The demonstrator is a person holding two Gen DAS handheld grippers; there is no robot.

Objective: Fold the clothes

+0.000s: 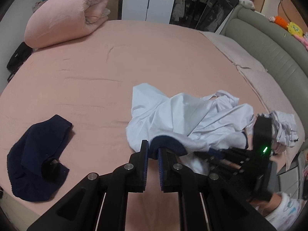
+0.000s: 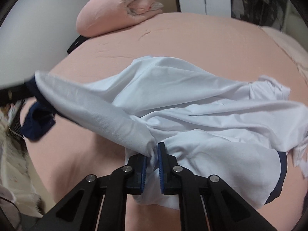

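Note:
A crumpled white shirt [image 1: 182, 119] with navy trim lies on the pink bed [image 1: 96, 67]. My left gripper [image 1: 153, 147] is shut on a navy-edged part of the shirt, which bunches over its fingertips. In the right wrist view the same white shirt [image 2: 173, 100] spreads across the bed [image 2: 192, 38]. My right gripper [image 2: 153, 152] is shut on a pinched fold of its white cloth near the front. A stretched band of shirt runs left to the other gripper [image 2: 15, 94] at the frame's edge. A separate navy garment [image 1: 38, 154] lies loose to the left.
A rolled pink duvet [image 1: 65, 17] sits at the far left corner of the bed. A grey padded headboard [image 1: 269, 44] runs along the right side. More crumpled white clothes [image 1: 284, 127] lie at the right edge. A person's sleeve [image 1: 284, 211] shows at lower right.

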